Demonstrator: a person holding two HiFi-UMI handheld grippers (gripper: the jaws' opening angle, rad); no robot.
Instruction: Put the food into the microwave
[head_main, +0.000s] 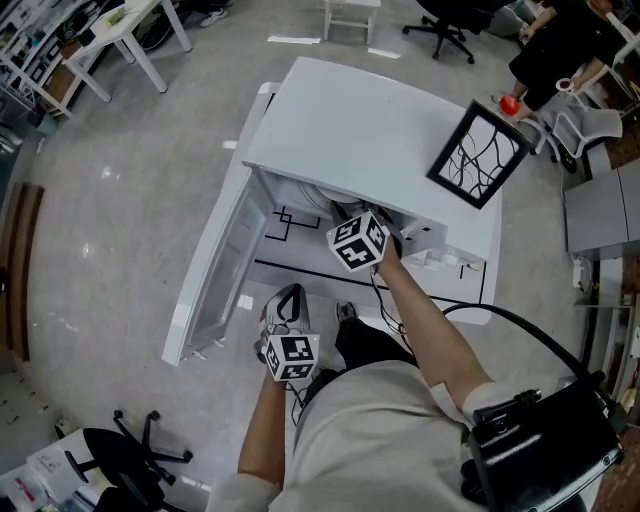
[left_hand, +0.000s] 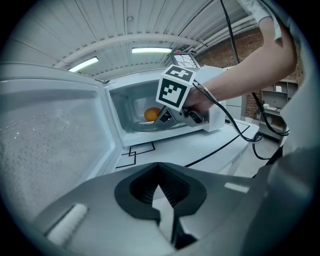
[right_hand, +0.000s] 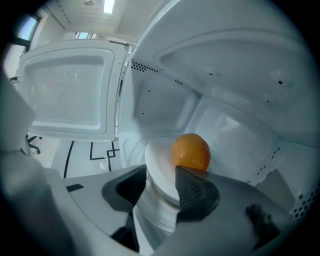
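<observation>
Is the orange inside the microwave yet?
Inside: the orange sits on a plate, with the microwave cavity walls around it.

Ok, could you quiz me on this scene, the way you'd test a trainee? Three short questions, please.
1. True or false: the microwave has its door open.
2. What lies on the plate inside it? A) a sandwich B) an orange C) a cup
3. Fill in: the ___ gripper reaches into the microwave, jaws apart at the plate's rim.

Key:
1. True.
2. B, the orange.
3. Right: it is the right gripper.
</observation>
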